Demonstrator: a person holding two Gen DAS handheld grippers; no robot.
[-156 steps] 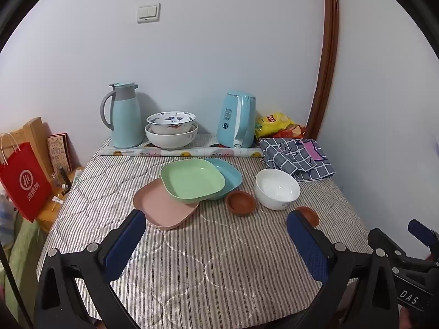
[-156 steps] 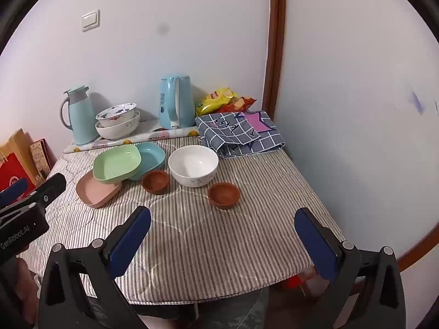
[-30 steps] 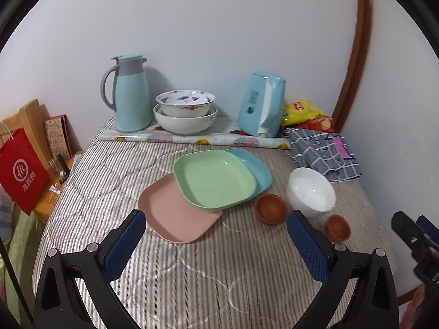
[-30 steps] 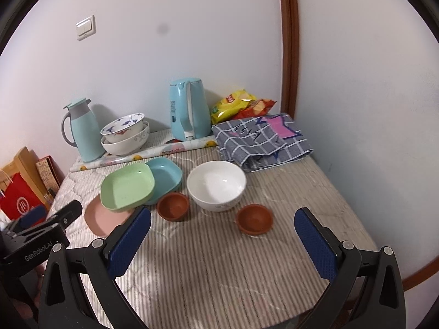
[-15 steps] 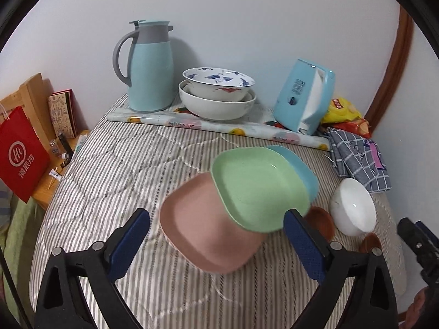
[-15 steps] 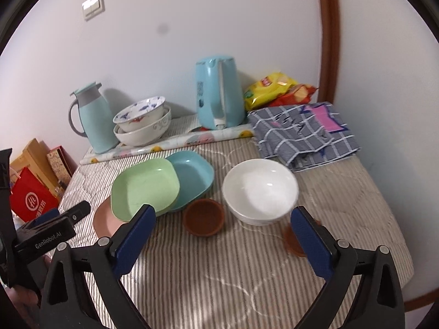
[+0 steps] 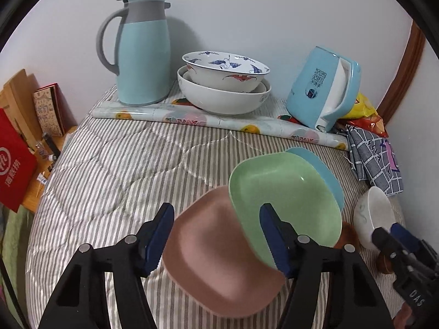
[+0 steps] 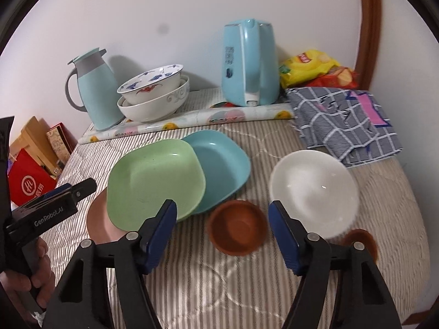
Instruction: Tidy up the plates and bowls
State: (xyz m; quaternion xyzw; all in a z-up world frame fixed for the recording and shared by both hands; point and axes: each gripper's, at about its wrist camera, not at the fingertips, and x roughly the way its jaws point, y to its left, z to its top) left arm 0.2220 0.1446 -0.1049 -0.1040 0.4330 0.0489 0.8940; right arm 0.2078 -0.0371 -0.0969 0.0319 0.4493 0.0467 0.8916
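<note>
Blue-padded left claw (image 7: 215, 235) and right claw (image 8: 222, 233), jaws just narrowing yet gripping nothing, frame pink plate (image 7: 219, 260) and brown bowl (image 8: 237, 230); approach step, next likely seat pads on rims; beyond, green plate (image 8: 153, 181), white bowl (image 8: 312, 189).

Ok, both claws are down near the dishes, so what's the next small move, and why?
Probably ease the right claw down over the near small brown bowl: it sits centred between the open jaws, which have just been closing, untouched. The left claw likewise frames the pink square plate under the green square plate.
</note>
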